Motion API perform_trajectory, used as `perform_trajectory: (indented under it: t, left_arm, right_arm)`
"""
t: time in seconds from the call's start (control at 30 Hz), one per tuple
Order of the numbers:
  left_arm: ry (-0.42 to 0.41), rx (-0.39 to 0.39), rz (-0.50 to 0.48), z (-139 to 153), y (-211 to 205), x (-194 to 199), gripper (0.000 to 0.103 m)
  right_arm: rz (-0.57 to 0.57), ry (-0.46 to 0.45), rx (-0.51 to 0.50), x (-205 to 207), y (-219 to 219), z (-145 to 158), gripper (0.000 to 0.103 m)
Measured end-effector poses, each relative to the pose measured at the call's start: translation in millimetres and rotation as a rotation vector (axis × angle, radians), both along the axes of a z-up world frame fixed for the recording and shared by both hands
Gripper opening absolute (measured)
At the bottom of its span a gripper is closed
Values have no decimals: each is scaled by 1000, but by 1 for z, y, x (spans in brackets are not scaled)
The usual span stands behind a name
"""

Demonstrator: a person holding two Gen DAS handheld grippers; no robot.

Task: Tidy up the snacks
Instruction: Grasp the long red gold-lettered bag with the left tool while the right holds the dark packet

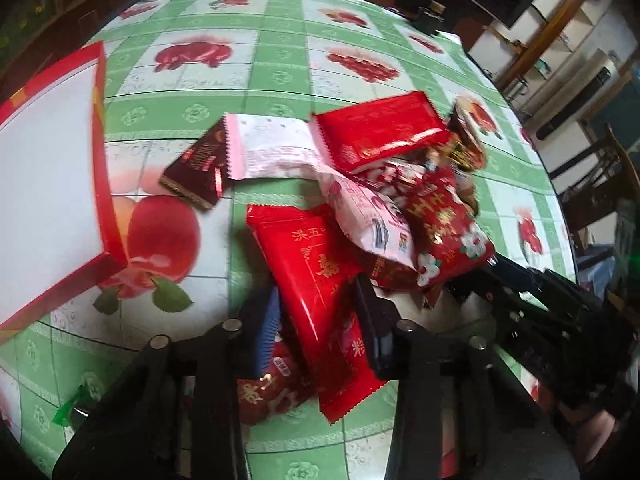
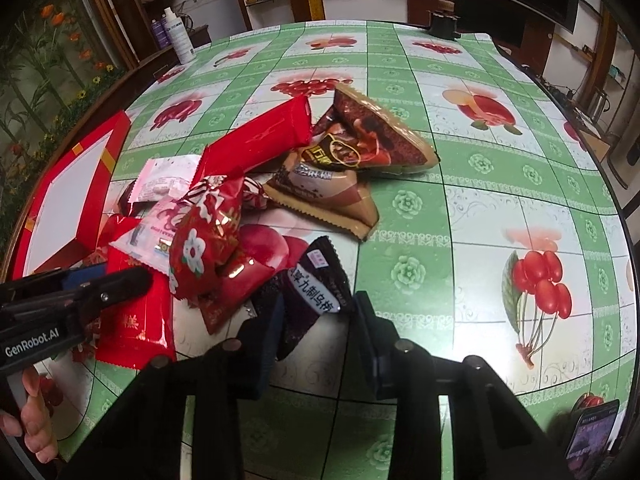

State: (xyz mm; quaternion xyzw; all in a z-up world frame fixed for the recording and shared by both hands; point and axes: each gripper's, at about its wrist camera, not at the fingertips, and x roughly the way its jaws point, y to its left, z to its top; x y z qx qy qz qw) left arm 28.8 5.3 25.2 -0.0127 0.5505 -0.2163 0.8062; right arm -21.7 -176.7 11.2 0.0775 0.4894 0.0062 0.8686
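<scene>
A pile of snack packets lies on the green fruit-print tablecloth (image 1: 248, 64). My left gripper (image 1: 316, 292) is shut across a flat red packet with gold lettering (image 1: 308, 264) at the near edge of the pile. My right gripper (image 2: 320, 300) is shut on a dark purple packet with a white label (image 2: 316, 288). A red floral bag (image 2: 208, 232) and a pink-white packet (image 1: 272, 148) sit in the heap between the two grippers. An open red box with a white inside (image 1: 106, 184) stands left of the pile.
Two brown packets (image 2: 376, 132) and a long red packet (image 2: 260, 140) lie at the far side of the heap. A green candy (image 1: 68, 408) sits near the left gripper. A white bottle (image 2: 180, 36) stands at the far left edge, and a phone (image 2: 592, 428) at the near right.
</scene>
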Motion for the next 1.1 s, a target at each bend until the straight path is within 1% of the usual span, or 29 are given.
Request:
perform_trajectory:
  t: [0.07,0.13,0.23,0.27,0.33,0.4,0.5,0.67,0.73,0.83,1.03,1.07,1.1]
  left_arm:
    - [3,-21,-26,1,-3,-4,29]
    - [5,-39,-58,2,-8,-11,26]
    - [1,-58,-84,4,-11,-17,23]
    - [-1,-62,-86,4,-12,-18,23]
    - [2,-71,-90,4,-12,-20,22]
    - [5,-67,-104,4,-12,-24,22]
    - [0,-44,-129,5,-17,-30,22]
    - [12,-37,-138,3,-19,-33,23]
    - [26,-31,-134,0,-20,-33,30]
    - [30,-27,-130,-4,-22,-35,37]
    - [31,-32,-137,-5,-28,-36,37]
    - [24,-30,-143,-4,-30,-38,37]
    - [13,-31,-145,-3,-31,-39,33]
  right_arm:
    - [3,-1,11,-2,-3,0,30]
    - [0,-2,6,-5,-4,1,29]
    - [-4,-7,-6,-10,-5,1,27]
    - [-6,-11,-11,-12,-4,1,23]
    - [-6,-21,-8,-16,-3,2,20]
    - [2,-24,-26,-21,1,3,20]
    - [14,-23,-45,-27,6,2,19]
    - [30,-26,-43,-36,13,1,19]
    - [45,-29,-44,-39,18,1,19]
    - [61,-29,-43,-41,24,0,19]
    - [105,-29,-1,-43,34,-2,19]
    - [106,-32,-12,-43,37,-2,19]
    - [107,-35,-21,-43,38,-1,19]
